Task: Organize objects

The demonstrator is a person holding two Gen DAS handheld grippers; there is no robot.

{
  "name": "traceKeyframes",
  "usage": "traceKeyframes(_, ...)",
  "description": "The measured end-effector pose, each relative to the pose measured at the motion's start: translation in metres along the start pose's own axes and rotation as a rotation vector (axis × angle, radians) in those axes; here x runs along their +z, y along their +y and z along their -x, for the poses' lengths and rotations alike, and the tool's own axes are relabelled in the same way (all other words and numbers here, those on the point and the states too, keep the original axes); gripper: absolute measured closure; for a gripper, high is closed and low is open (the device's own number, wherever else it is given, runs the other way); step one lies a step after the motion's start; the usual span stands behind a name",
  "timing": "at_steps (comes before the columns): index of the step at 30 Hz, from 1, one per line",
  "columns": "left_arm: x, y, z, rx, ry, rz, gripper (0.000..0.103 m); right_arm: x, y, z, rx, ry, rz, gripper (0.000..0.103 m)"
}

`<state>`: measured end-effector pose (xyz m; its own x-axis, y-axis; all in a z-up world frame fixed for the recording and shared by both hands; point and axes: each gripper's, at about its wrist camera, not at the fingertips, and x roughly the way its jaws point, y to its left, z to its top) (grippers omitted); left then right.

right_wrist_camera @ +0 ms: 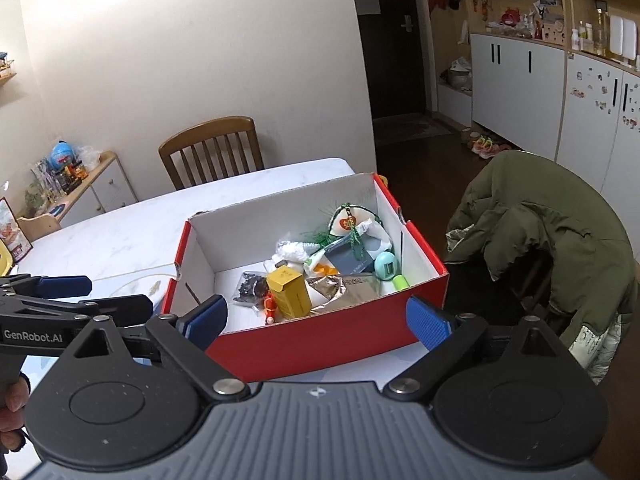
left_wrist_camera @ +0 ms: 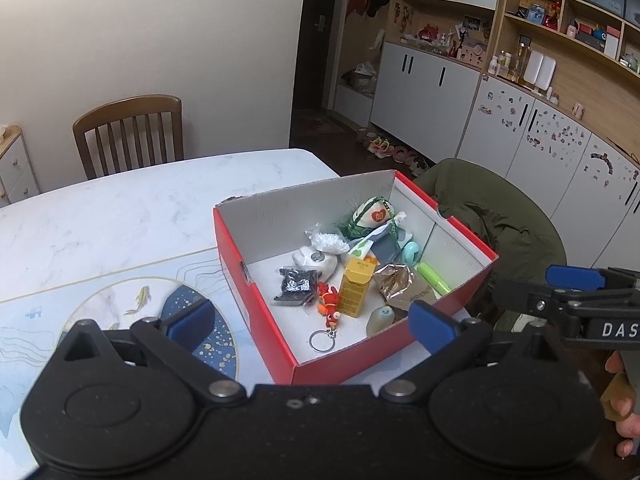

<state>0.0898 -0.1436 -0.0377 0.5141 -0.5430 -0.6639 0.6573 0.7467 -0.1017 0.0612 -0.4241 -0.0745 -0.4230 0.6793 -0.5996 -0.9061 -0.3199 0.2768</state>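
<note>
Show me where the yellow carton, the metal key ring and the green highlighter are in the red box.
yellow carton [left_wrist_camera: 356, 289]: left wrist view, on its printed front face.
metal key ring [left_wrist_camera: 321, 341]: left wrist view, on the wire loop's left edge.
green highlighter [left_wrist_camera: 434, 279]: left wrist view, on the middle of its barrel.

A lidless red box [left_wrist_camera: 400, 332] with white walls sits on the table, small items heaped toward its two o'clock corner.

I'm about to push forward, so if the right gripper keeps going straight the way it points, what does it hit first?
Most likely the near red wall of the shoe box, which sits right between the open fingers of the right gripper. Depth is hard to judge through the fisheye.
</note>
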Motion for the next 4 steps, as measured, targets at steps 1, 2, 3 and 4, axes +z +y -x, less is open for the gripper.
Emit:
traceKeyframes(1, -0.0004, 0.0, -0.0003, -0.003, 0.001, 0.0, 0.0, 0.0, 0.0005, 0.0, -0.006, 0.0, 0.0, 0.006)
traceKeyframes(2, -0.0005, 0.0004, -0.0006, -0.006, 0.002, 0.0, 0.0, 0.0001, 0.0009, 0.0003, -0.009, -0.002, 0.0, 0.006)
traceKeyframes(3, -0.0005, 0.0008, -0.0009, -0.008, 0.004, 0.001, 0.0, 0.0003, 0.0015, 0.0008, -0.01, -0.006, 0.0, 0.006)
traceKeyframes(4, -0.0005, 0.0017, -0.001, -0.013, 0.005, 0.002, 0.0, 0.0004, 0.0025, 0.0013, -0.01, -0.01, 0.001, 0.006)
